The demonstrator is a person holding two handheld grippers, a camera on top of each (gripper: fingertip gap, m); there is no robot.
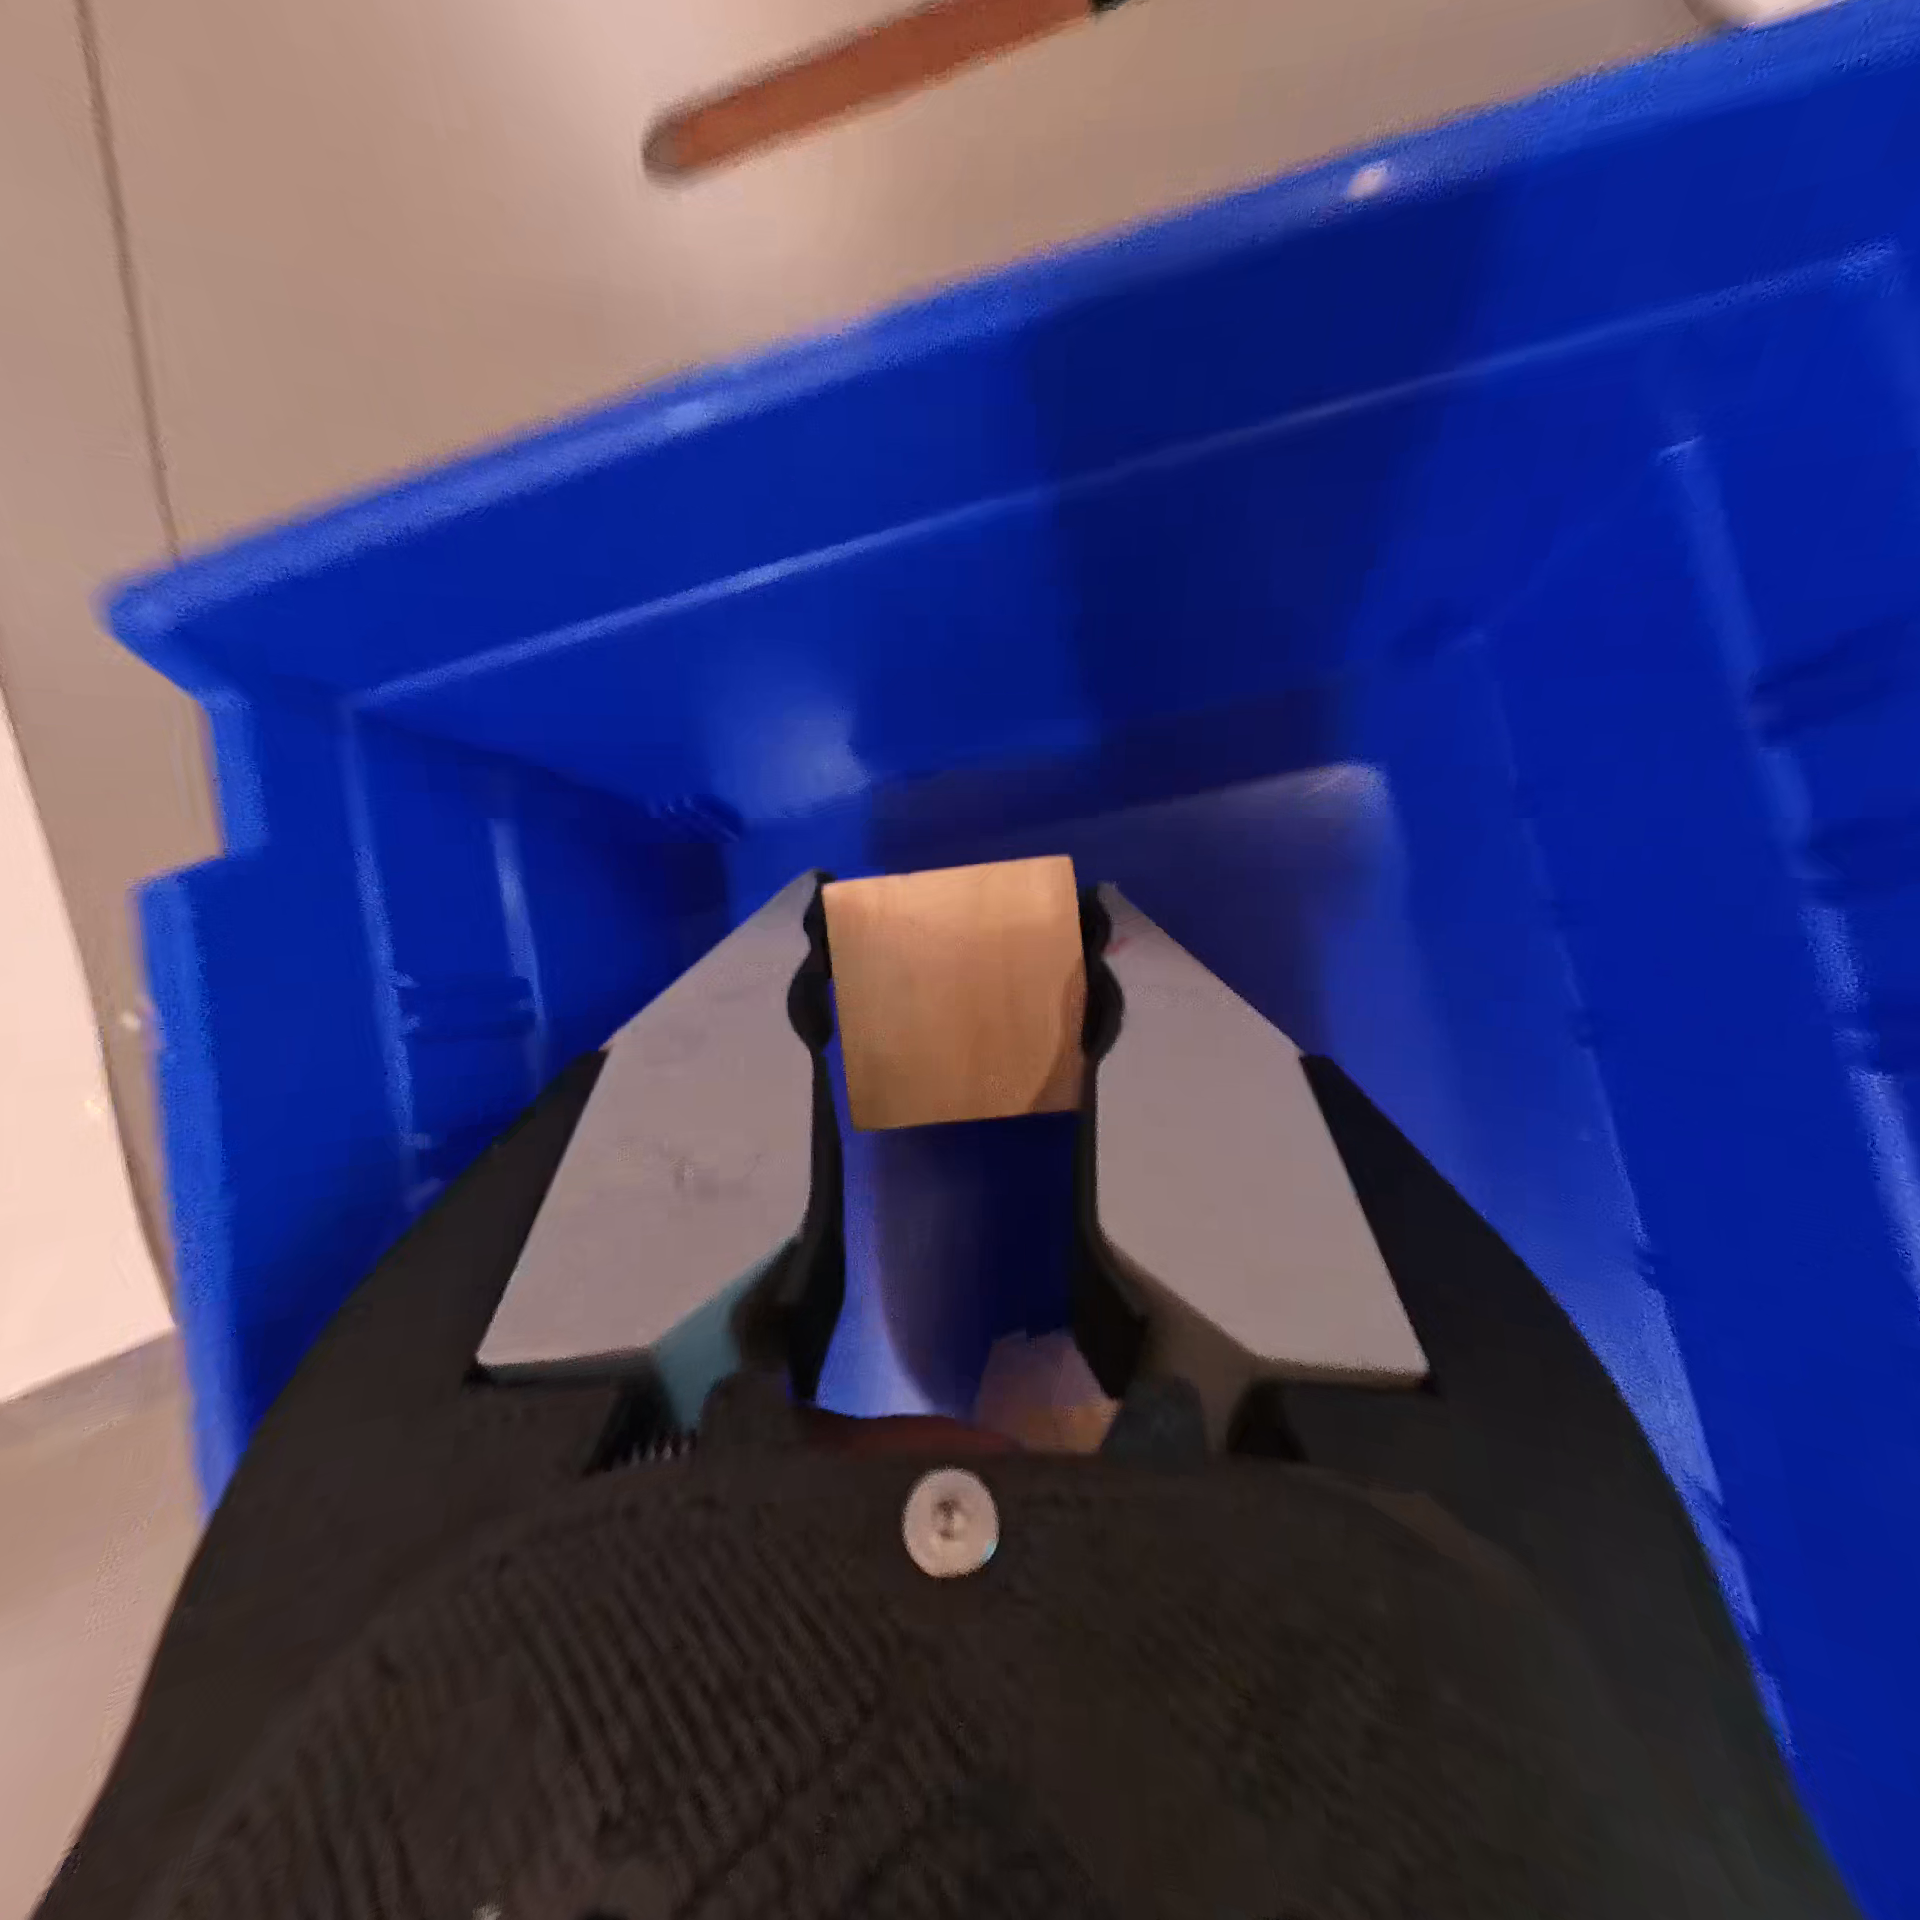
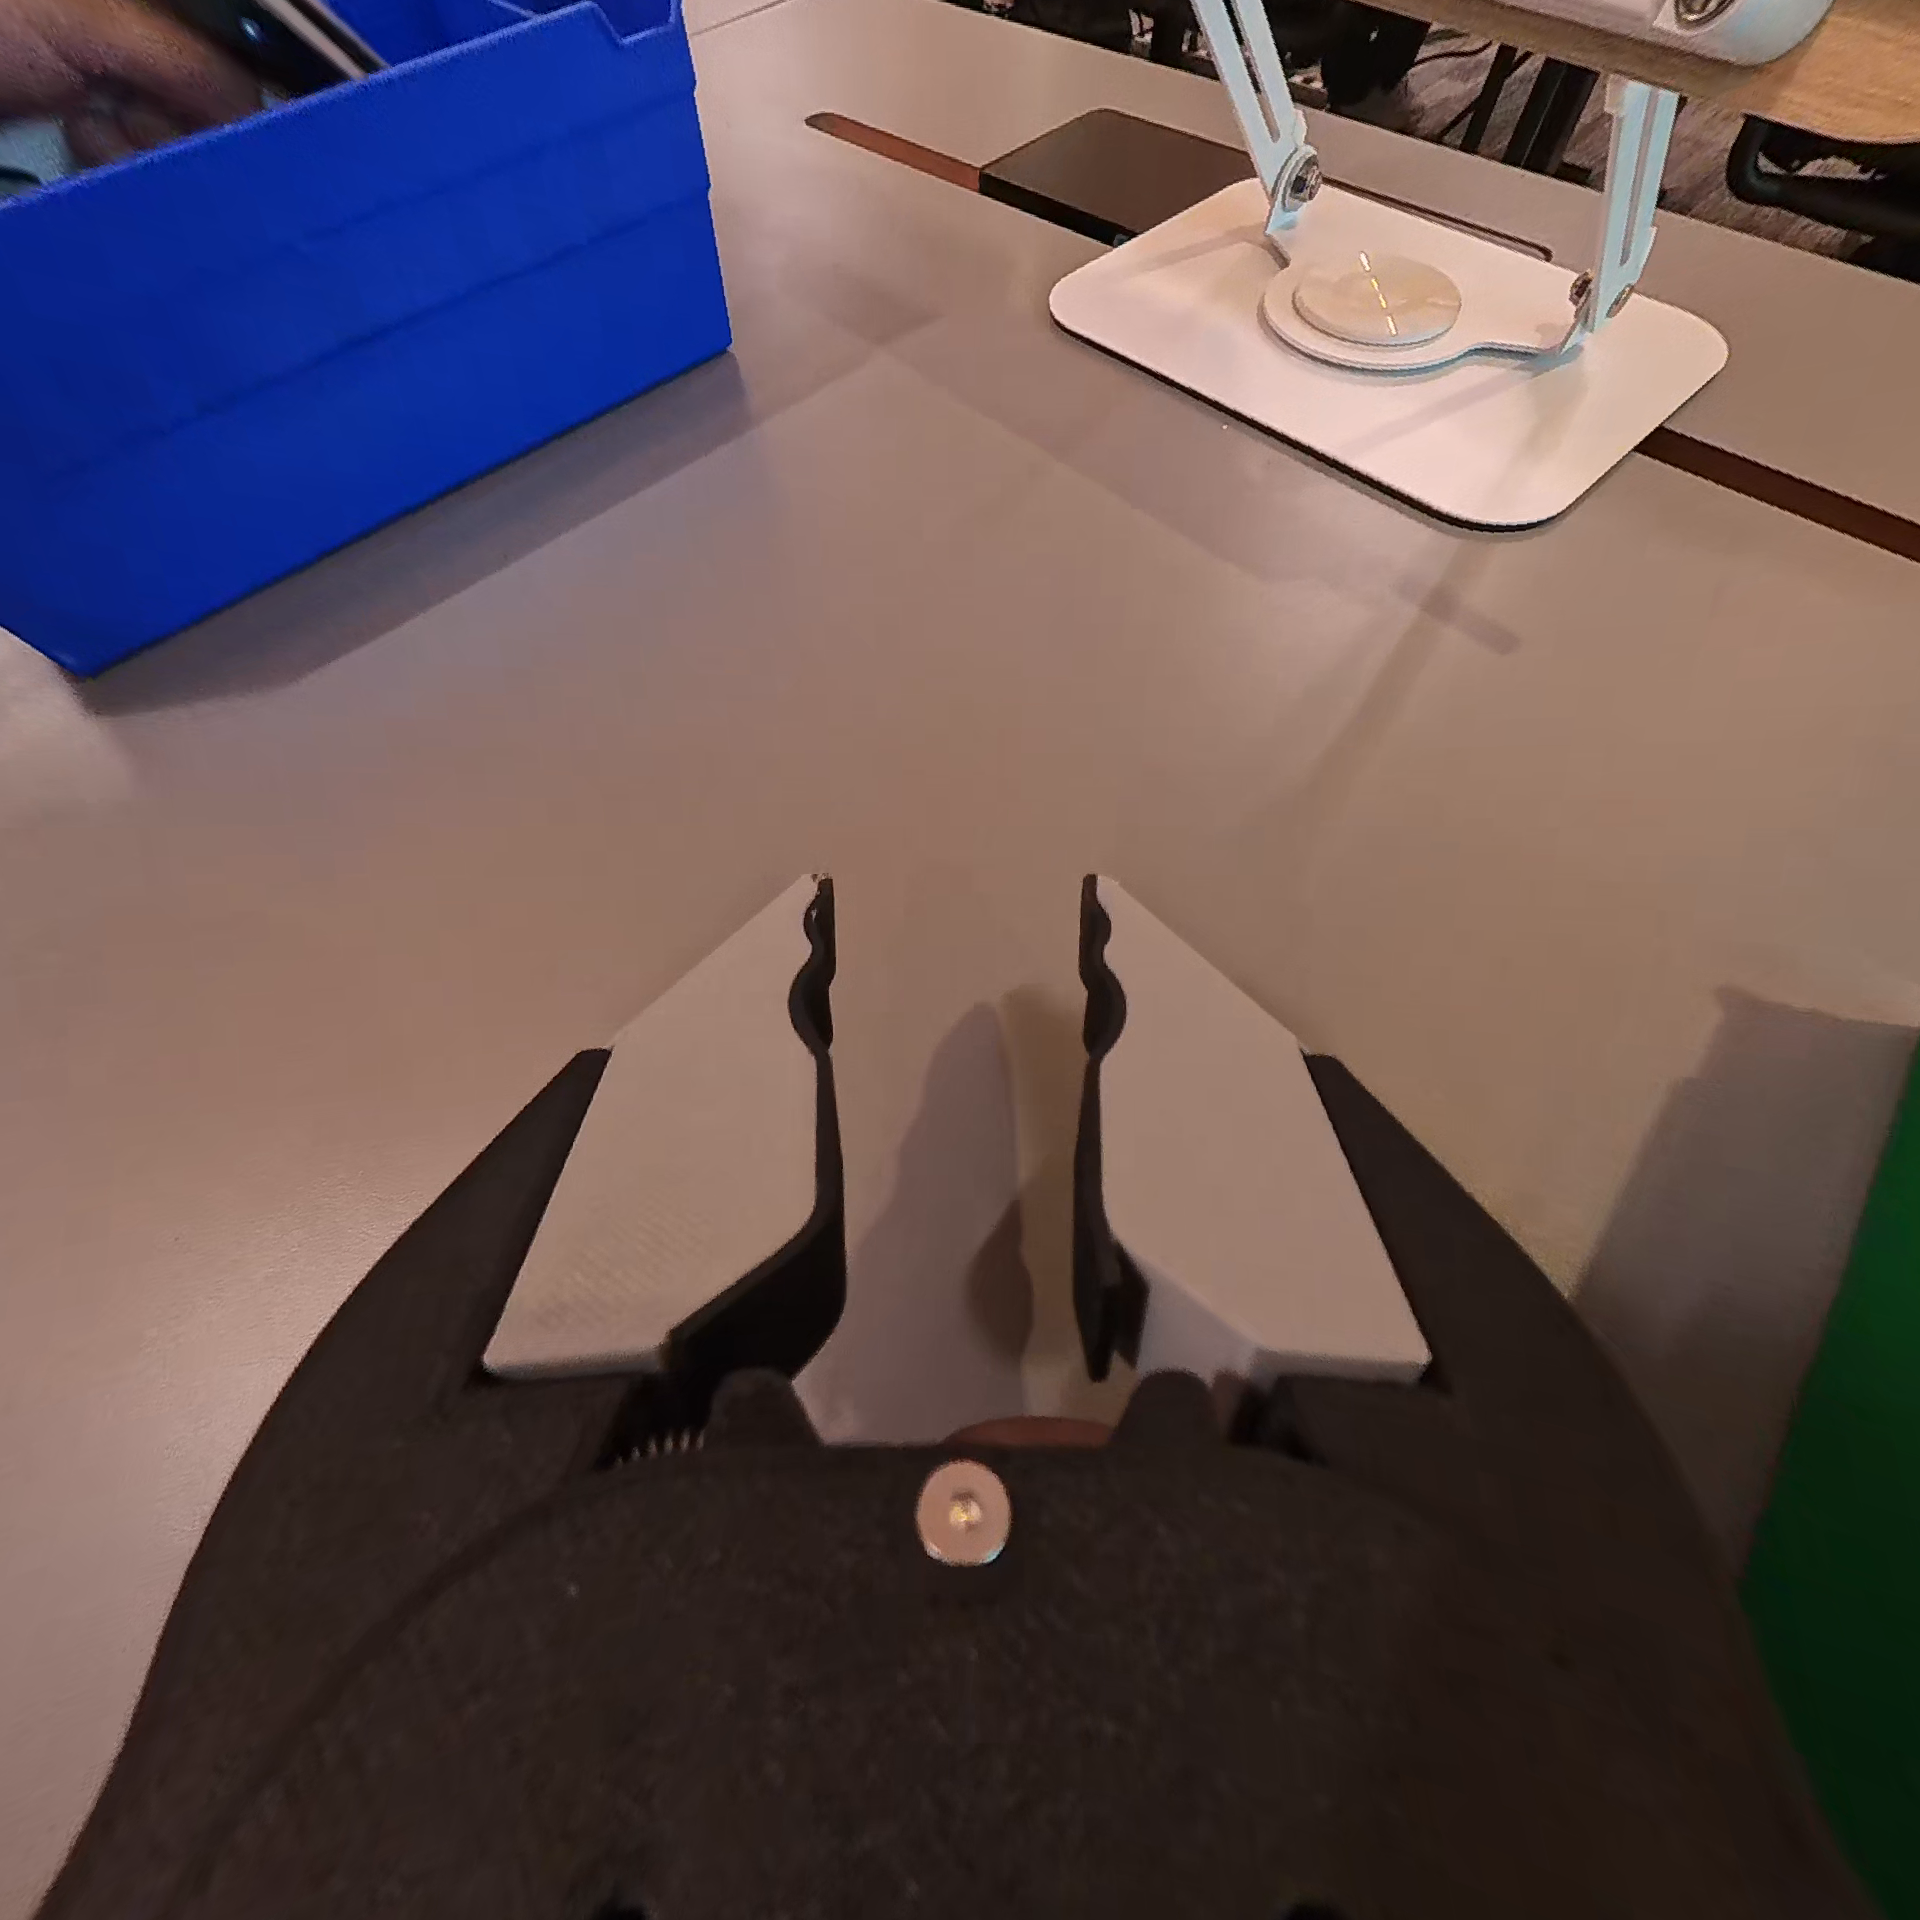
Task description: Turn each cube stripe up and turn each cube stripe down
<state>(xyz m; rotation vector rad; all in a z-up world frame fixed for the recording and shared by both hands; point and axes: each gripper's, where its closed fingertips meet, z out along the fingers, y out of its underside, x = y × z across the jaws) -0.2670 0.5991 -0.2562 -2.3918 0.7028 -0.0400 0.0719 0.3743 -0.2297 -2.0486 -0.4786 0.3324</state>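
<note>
The left gripper (image 1: 954, 987) pinches a plain wooden cube (image 1: 956, 992) at frame centre inside the blue bin (image 1: 1351, 582), no stripe showing, while the right gripper (image 2: 954, 966), jaws parted and empty, hovers over the table (image 2: 520, 883).

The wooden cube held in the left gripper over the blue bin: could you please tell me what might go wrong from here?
1. The left gripper pinches the wooden cube only near its fingertips, so a quick turn might let it slip into the blue bin.
2. No stripe shows on the face towards the camera, so it could be set down wrong side up.
3. The right gripper hangs open over the table, too far to catch it.
</note>
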